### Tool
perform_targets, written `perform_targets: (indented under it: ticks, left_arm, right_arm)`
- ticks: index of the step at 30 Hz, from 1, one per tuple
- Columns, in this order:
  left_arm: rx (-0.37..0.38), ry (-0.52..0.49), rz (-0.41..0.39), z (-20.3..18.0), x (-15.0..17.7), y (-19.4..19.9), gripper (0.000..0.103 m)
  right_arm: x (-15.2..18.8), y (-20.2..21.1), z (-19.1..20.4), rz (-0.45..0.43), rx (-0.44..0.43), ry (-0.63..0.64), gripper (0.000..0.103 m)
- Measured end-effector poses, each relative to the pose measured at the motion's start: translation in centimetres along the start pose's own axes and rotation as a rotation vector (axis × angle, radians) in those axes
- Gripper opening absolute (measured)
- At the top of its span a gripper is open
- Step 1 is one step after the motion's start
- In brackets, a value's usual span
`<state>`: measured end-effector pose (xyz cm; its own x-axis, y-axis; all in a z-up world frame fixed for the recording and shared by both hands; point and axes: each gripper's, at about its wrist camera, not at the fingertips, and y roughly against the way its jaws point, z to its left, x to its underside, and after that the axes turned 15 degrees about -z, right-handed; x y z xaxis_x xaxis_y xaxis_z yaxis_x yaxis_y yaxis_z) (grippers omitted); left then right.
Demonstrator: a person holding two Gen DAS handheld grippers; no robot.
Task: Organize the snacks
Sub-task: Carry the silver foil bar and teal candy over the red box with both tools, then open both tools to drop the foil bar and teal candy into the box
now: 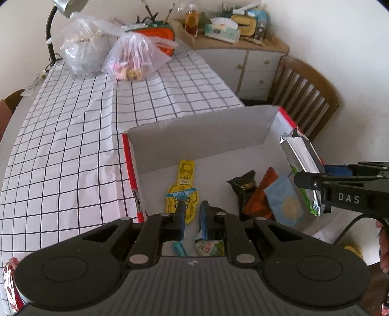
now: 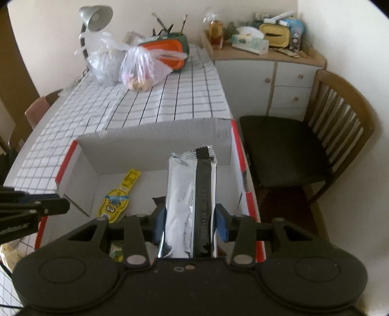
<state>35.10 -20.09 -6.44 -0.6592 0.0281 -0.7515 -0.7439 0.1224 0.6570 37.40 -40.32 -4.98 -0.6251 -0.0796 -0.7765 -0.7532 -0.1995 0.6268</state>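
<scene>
A white cardboard box with red edges (image 1: 201,131) (image 2: 155,136) stands on the checked tablecloth. Inside lie a yellow snack pack (image 1: 183,189) (image 2: 120,197), a black wrapper (image 1: 244,186), an orange wrapper (image 1: 261,194), a light blue packet (image 1: 285,201) and a green packet (image 1: 210,246). My left gripper (image 1: 192,217) hangs over the box's near side, jaws slightly apart and empty. My right gripper (image 2: 190,218) is shut on a silver foil snack pack (image 2: 190,194) (image 1: 301,155), held above the box's right side.
Two tied plastic bags (image 1: 131,58) (image 2: 138,70), an orange case (image 1: 158,36) and a desk lamp (image 1: 65,7) sit at the table's far end. A wooden chair (image 2: 316,136) and a white cabinet (image 2: 272,77) with clutter stand to the right. A red packet (image 1: 9,279) lies at the near left.
</scene>
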Motion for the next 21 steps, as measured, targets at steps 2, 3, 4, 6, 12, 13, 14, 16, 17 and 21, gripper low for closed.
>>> perform_targets:
  ticks: [2,3,4,6,12,13,14,16,17,21]
  left_arm:
    - [-0.014,0.004,0.019,0.0,0.1,-1.0,0.013]
    - [-0.023,0.005,0.030,0.0,0.2,-1.4,0.012]
    - [-0.028,0.006,0.039,0.0,0.2,-1.8,0.013]
    - [-0.039,0.008,0.056,0.0,0.5,-2.4,0.012]
    - [-0.056,0.005,0.086,-0.6,1.2,-3.4,0.013]
    - [-0.058,0.004,0.090,-0.7,1.3,-3.6,0.013]
    - [-0.059,0.005,0.094,-0.7,1.4,-3.7,0.013]
    - [-0.062,0.007,0.099,-0.9,1.6,-3.9,0.013]
    - [-0.067,0.007,0.099,-0.9,1.7,-3.9,0.013]
    - [-0.077,0.021,0.100,-0.9,1.9,-3.9,0.013]
  right_arm:
    - [0.2,-0.8,0.1,0.016,-0.005,0.017,0.041]
    - [0.3,-1.3,0.1,0.024,-0.010,0.023,0.041]
    - [0.5,-1.6,0.0,0.033,-0.015,0.026,0.041]
    - [0.6,-2.2,0.1,0.046,-0.023,0.032,0.041]
    - [1.3,-3.3,0.2,0.079,-0.050,0.054,0.041]
    - [1.5,-3.3,0.2,0.081,-0.051,0.056,0.042]
    - [1.5,-3.4,0.1,0.083,-0.052,0.056,0.042]
    - [1.5,-3.4,-0.1,0.086,-0.057,0.053,0.043]
    - [1.5,-3.4,-0.2,0.087,-0.059,0.051,0.043]
    - [1.5,-3.1,-0.2,0.079,-0.069,0.056,0.046]
